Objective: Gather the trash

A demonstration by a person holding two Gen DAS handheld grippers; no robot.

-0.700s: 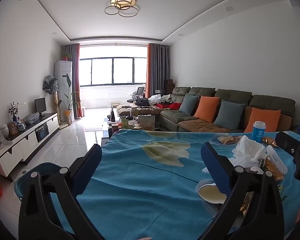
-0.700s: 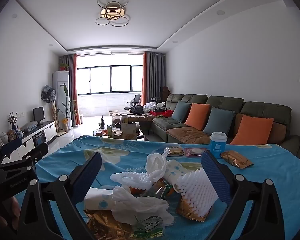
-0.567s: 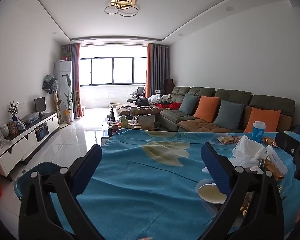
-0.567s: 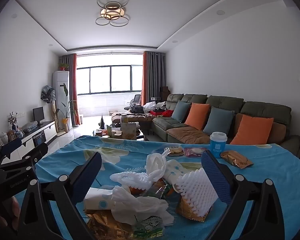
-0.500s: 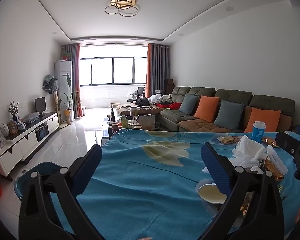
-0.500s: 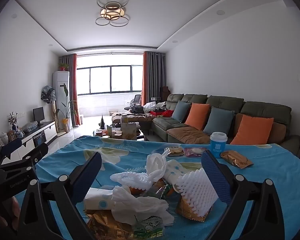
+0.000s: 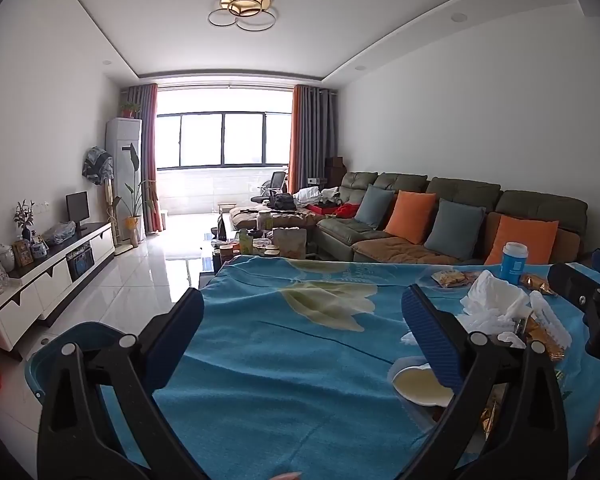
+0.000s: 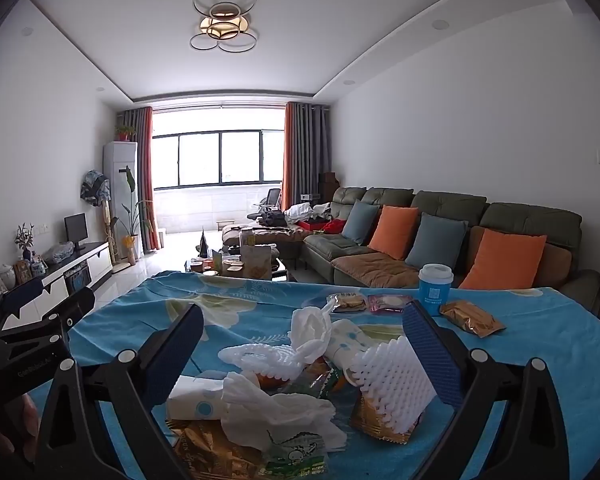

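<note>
Right wrist view: the right gripper [image 8: 302, 350] hangs wide open and empty over the trash pile [image 8: 300, 392] of crumpled tissues, foam fruit netting [image 8: 396, 384] and snack wrappers on the blue-clothed tabletop [image 8: 540, 344]. The left gripper [image 7: 300, 328], equally wide and empty, faces bare cloth beside a blue bin [image 7: 60, 344]. Collecting looks not yet begun; next, lower onto one piece and close.

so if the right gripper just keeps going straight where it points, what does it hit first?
Likely the trash pile: the right gripper stands open, aimed slightly down at the crumpled tissue and white foam net. Depth is unclear.
</note>
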